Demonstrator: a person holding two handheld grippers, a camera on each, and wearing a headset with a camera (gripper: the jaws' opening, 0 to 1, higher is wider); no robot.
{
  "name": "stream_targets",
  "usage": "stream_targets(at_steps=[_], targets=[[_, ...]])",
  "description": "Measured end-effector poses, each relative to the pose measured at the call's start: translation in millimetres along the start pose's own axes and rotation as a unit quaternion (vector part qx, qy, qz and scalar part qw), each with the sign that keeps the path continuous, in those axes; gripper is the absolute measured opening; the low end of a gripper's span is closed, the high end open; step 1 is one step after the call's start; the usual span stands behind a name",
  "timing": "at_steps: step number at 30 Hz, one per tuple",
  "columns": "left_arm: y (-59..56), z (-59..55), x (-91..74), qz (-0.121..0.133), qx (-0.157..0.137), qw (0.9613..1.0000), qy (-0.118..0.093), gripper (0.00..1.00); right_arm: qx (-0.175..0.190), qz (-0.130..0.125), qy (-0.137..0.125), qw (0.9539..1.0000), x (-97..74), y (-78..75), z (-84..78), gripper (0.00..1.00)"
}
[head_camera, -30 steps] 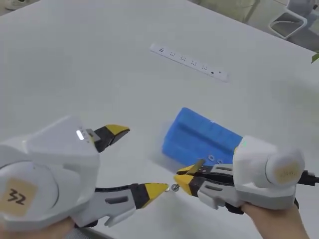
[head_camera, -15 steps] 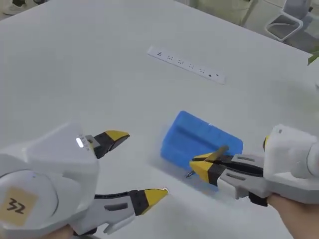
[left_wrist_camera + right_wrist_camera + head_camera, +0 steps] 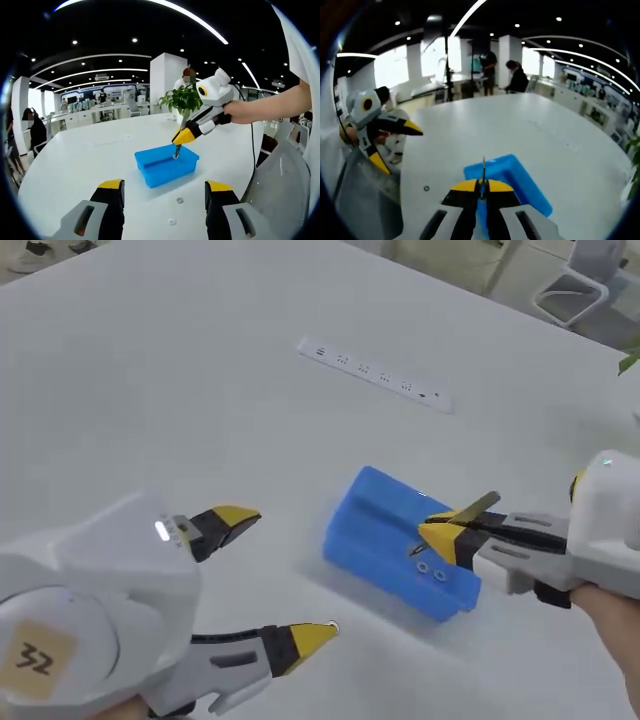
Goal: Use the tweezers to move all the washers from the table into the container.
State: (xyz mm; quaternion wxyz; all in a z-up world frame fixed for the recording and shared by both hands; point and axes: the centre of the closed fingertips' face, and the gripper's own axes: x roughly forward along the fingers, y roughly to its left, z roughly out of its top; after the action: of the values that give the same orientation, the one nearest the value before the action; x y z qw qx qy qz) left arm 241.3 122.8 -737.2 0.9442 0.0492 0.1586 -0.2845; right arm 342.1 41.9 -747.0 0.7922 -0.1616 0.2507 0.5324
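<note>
A blue container (image 3: 385, 525) sits on the white table (image 3: 200, 390), with two washers (image 3: 432, 569) lying inside it. My right gripper (image 3: 443, 536) is shut on thin metal tweezers (image 3: 420, 551), whose tip points down into the container. I cannot tell whether the tip holds a washer. In the left gripper view the tweezers (image 3: 178, 149) dip into the container (image 3: 160, 167), and two washers (image 3: 179, 200) lie on the table in front of it. My left gripper (image 3: 275, 575) hovers open at the lower left with nothing between its jaws. Another washer (image 3: 426, 188) lies left of the container (image 3: 525, 187).
A white power strip (image 3: 375, 373) lies farther back on the table. A chair (image 3: 572, 288) stands beyond the far right corner. A potted plant (image 3: 184, 98) stands behind the container in the left gripper view. People stand in the background.
My right gripper has carried the tweezers from the table spot beside the left gripper's lower jaw up and to the right, over the blue container. The left gripper has stayed put.
</note>
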Motion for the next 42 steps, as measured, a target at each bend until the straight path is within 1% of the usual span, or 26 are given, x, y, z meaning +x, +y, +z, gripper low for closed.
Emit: stream_targets(at_steps=[6, 12, 19, 24, 33, 42], targets=[[1.6, -0.7, -0.2, 0.003, 0.0, 1.0, 0.0, 0.65, 0.002, -0.005, 0.012, 0.9999, 9.5, -8.8, -6.7, 0.02], [1.8, -1.1, -0.6, 0.002, -0.003, 1.0, -0.002, 0.65, 0.006, -0.005, 0.017, 0.9998, 15.4, -17.1, -10.0, 0.02], [2.3, -1.4, -0.9, 0.005, -0.004, 1.0, -0.002, 0.65, 0.02, -0.005, 0.025, 0.9995, 23.7, -25.6, -19.6, 0.02], [1.8, -1.9, -0.7, 0.005, -0.003, 1.0, 0.0, 0.65, 0.022, -0.006, 0.038, 0.999, 30.4, -31.3, -28.4, 0.02], [2.0, -1.0, -1.1, 0.007, -0.004, 1.0, -0.001, 0.65, 0.028, -0.001, 0.055, 0.9981, 40.0, -35.2, -39.4, 0.02], [2.3, -1.8, -0.9, 0.006, -0.003, 1.0, 0.0, 0.64, 0.033, 0.003, 0.067, 0.9972, 44.3, -34.6, -47.1, 0.03]])
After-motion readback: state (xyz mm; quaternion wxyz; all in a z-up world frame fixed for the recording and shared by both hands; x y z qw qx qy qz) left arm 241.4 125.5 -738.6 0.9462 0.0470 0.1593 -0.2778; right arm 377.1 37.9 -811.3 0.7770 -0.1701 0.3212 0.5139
